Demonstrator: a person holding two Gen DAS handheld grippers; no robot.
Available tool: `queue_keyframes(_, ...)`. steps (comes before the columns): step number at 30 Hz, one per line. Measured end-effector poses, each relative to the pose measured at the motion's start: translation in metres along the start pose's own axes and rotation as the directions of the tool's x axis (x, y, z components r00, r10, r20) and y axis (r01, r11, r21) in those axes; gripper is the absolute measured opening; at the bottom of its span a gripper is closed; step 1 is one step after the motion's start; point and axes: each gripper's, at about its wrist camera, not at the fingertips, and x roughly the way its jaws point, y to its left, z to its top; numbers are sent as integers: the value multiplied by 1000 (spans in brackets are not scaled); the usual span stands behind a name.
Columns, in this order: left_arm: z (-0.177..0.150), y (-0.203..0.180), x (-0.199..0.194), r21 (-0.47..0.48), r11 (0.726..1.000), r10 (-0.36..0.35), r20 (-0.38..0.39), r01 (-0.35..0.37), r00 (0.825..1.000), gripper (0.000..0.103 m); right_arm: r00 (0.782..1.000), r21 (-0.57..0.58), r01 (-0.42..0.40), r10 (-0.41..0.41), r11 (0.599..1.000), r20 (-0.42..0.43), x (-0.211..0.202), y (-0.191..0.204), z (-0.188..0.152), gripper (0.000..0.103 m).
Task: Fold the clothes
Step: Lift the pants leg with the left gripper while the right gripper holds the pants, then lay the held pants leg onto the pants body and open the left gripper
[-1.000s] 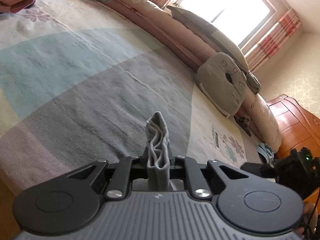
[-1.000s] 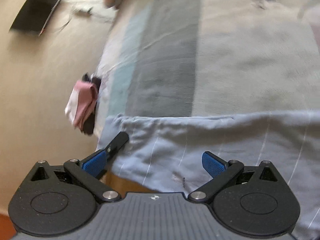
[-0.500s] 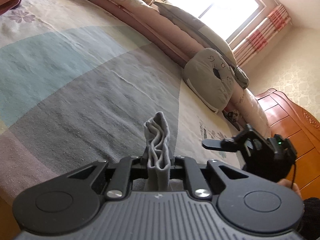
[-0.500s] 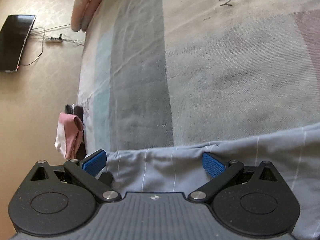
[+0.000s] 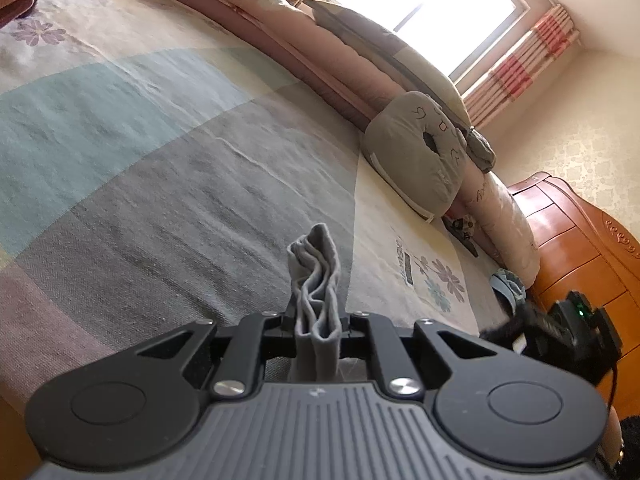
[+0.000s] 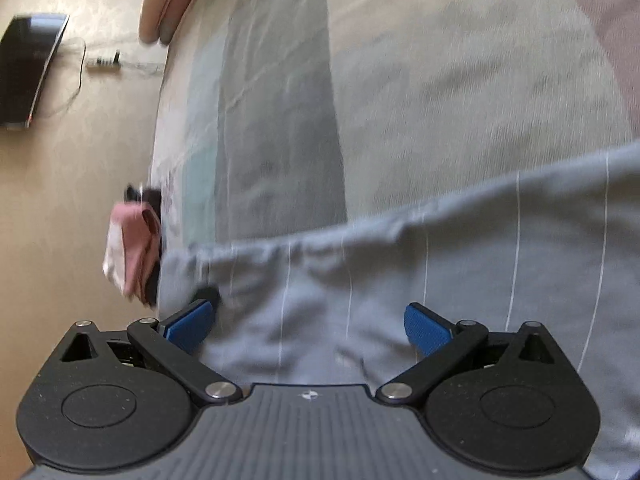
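Left wrist view: I am clamping my left hand-held gripper (image 5: 318,320) on a bunched grey garment (image 5: 316,272); right hand-held gripper (image 6: 310,322) is hovering with jaws apart over it, unfolded, above the bed (image 6: 440,80); folding remains.

Left claw (image 5: 318,322) pinched closed; right claw (image 6: 310,322) spread wide, tilted downward.

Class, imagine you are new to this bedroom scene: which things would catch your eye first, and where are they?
The bunched grey fabric pinched in the shut left gripper stands out at centre, with the bright window behind. In the right wrist view, the open right gripper hovers over the grey-blue pinstriped garment, blue pads spread wide.
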Motion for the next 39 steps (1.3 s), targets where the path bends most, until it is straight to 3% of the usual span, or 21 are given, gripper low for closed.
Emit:
queue_keyframes(7, 2, -9, 0, 29, 999, 18, 1, -18, 1000, 10, 997, -2, 15, -15, 1000, -74, -1, -3, -25, 103)
queue_keyframes(14, 1, -27, -5, 45, 998, 36, 11, -36, 999, 10, 990, 47, -29, 35, 998, -135, -10, -14, -34, 103)
queue_keyframes(20, -3, -58, -11, 84, 996, 33, 20, -35, 999, 10, 998, 8, -44, 44, 999, 46, -71, -20, -14, 103)
queue_keyframes(29, -16, -124, -5, 152, 988, 8, 0, -8, 1000, 10, 972, 2, -110, 107, 994, 207, -159, -61, 6, 103)
queue_keyframes(33, -26, -153, 9, 183, 983, -7, -49, 15, 999, 10, 958, -36, -116, 121, 993, 259, -198, -77, 3, 103)
queue_keyframes(39, -51, -187, 39, 254, 965, -30, -163, 72, 986, 10, 925, -52, -42, 58, 998, 376, -251, -104, -11, 103)
